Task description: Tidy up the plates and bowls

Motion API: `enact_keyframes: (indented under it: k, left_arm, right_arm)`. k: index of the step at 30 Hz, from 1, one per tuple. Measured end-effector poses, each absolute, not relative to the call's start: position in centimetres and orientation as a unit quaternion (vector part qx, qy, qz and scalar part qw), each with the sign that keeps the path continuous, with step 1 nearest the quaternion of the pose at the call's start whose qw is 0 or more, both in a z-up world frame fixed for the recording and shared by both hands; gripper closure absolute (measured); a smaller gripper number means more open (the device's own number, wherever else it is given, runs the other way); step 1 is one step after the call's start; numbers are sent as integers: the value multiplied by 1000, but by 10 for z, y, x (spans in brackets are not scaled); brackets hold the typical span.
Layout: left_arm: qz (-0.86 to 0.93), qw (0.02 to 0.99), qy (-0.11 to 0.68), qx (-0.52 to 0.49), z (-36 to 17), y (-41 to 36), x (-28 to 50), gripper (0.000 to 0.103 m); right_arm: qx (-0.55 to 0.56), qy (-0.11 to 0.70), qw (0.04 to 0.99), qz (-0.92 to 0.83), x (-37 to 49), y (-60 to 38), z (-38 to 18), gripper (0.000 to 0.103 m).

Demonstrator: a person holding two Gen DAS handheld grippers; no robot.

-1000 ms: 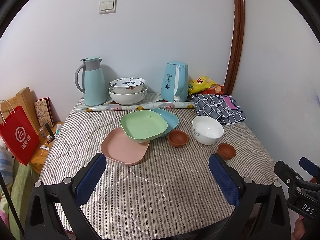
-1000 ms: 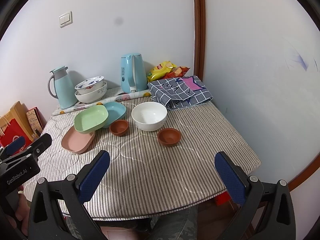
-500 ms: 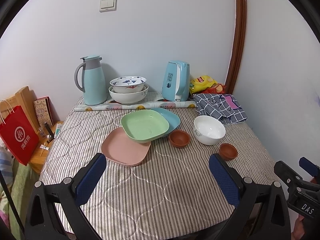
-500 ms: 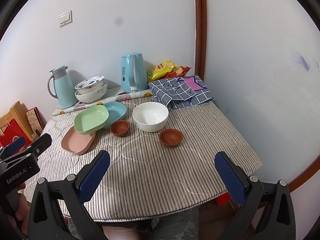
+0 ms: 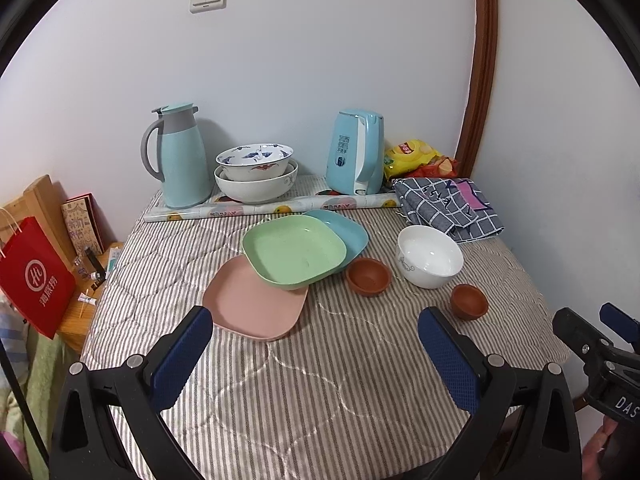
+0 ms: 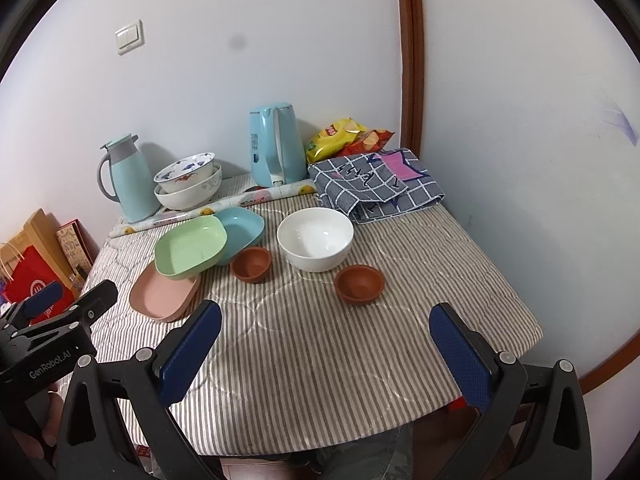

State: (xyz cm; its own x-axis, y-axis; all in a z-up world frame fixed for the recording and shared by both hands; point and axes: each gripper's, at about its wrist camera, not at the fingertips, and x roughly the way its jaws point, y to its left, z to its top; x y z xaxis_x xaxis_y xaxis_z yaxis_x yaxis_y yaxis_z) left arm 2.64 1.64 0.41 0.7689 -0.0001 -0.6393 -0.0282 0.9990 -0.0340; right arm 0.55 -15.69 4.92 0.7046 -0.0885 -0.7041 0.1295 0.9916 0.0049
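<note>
The left gripper (image 5: 316,344) hovers over the near edge of the striped tablecloth (image 5: 320,392), jaws spread wide and holding nothing. Just ahead of its left finger lies the pink plate (image 5: 248,308), with the green plate (image 5: 294,254) overlapping its far corner and the blue plate (image 5: 348,232) tucked under the green one. The right gripper (image 6: 326,346) is likewise spread and empty; beyond it sit a brown bowl (image 6: 359,283), the white bowl (image 6: 315,238) and a second brown bowl (image 6: 251,264) ahead to its left.
</note>
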Motion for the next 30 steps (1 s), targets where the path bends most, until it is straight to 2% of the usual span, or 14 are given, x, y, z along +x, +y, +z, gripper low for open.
enact_keyframes:
  k: [24,30]
  left_arm:
    - [30,929,367,-36,-6,82,121,0]
    - [30,924,379,-46,-17,98,152,6]
  right_arm:
    - [43,393,919,-21,107,-128,34,2]
    - [40,399,916,2,139,-112,24,5]
